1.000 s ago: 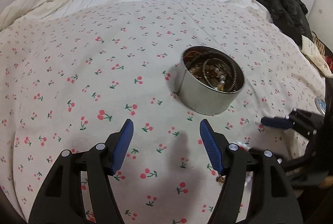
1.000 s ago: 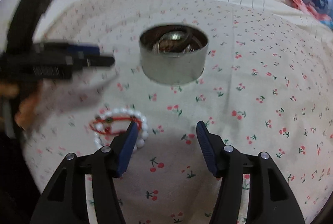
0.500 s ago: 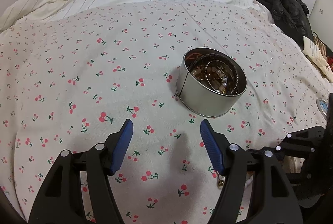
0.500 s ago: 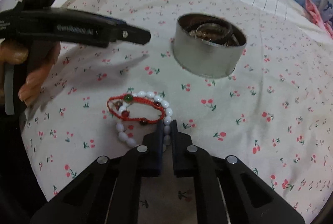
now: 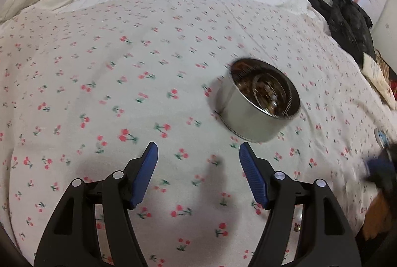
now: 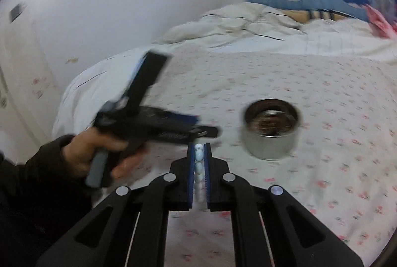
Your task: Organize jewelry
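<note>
While the right tool (image 6: 199, 151) is clamped on a string of white beads (image 6: 198, 167) pinched between its blue pads, it is raised above the bed (image 6: 322, 93), with the beads running back along the narrow gap between the jaws. The round metal tin (image 6: 271, 133) stands on the cherry-print sheet ahead and to the right of that tool, apart from it, and in the left wrist view the tin (image 5: 258, 103) shows dark bangles and beaded pieces piled inside. The left tool (image 5: 198, 155) hovers over the sheet near the tin, its jaws spread wide with nothing between them. In the right wrist view the left hand (image 6: 99, 155) grips its handle, blurred, just left of the right tool.
</note>
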`<state>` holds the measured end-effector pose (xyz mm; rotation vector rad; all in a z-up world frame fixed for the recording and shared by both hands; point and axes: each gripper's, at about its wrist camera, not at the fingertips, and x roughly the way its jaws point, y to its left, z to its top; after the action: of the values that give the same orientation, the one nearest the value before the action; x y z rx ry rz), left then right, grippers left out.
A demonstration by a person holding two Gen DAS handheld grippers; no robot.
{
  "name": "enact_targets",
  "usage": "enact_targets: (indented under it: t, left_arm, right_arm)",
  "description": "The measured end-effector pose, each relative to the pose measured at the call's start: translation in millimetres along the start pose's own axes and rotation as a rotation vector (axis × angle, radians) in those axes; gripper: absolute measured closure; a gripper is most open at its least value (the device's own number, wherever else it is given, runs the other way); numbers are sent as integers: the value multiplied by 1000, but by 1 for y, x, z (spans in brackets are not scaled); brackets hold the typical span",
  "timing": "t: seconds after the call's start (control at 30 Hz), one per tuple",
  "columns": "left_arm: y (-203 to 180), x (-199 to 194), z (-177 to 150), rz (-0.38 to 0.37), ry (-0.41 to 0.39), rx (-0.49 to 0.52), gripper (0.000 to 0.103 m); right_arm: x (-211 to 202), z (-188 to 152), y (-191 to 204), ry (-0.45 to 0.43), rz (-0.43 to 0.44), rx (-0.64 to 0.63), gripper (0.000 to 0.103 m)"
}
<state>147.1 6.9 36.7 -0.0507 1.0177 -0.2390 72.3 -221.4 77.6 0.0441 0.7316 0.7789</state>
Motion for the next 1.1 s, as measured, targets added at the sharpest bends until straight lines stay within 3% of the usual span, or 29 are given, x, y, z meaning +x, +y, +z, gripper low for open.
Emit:
enact_targets:
  t: [0.03, 0.17, 0.37, 0.47, 0.5, 0.57, 0.63, 0.7, 0.73, 0.87, 0.9, 1.03, 1.1]
  left_arm:
    - [-5, 3, -1, 0, 9, 20, 38]
    - [-21, 11, -8, -27, 43, 77, 38]
    - [-50, 17, -18, -59, 56, 161, 38]
    - [-67, 20, -25, -35, 55, 253, 31]
    - [-70, 20, -27, -37, 57, 269, 30]
    - [-72, 19, -28, -47, 57, 276, 29]
    - [-76, 18, -31, -82, 67, 302, 29]
    - [-83, 17, -38, -111, 82, 349, 53]
    - [-86, 17, -39, -103, 92, 372, 89]
    - [-75, 11, -36, -68, 98, 371, 96]
    - [-64, 9, -32, -17, 83, 342, 96]
    - [-21, 1, -17, 60, 57, 206, 96]
    - [-6, -2, -12, 46, 52, 147, 96]
  right_arm:
    - [7, -3, -12, 47, -108, 16, 95]
    - [31, -15, -48, 193, -356, 84, 95]
    - [32, -16, -62, 220, -419, 125, 94]
    - [36, -21, -71, 243, -417, 156, 92]
    - [36, -22, -71, 240, -412, 166, 88]
    - [37, -21, -73, 233, -391, 184, 54]
    - [39, -24, -74, 249, -402, 176, 53]
    - [42, -28, -72, 264, -401, 166, 53]
    - [45, -28, -69, 270, -407, 142, 56]
    - [47, -26, -66, 254, -407, 129, 87]
    - [46, -26, -67, 245, -410, 135, 88]
    - [40, -23, -71, 203, -408, 161, 92]
    - [41, -22, -72, 210, -409, 165, 92]
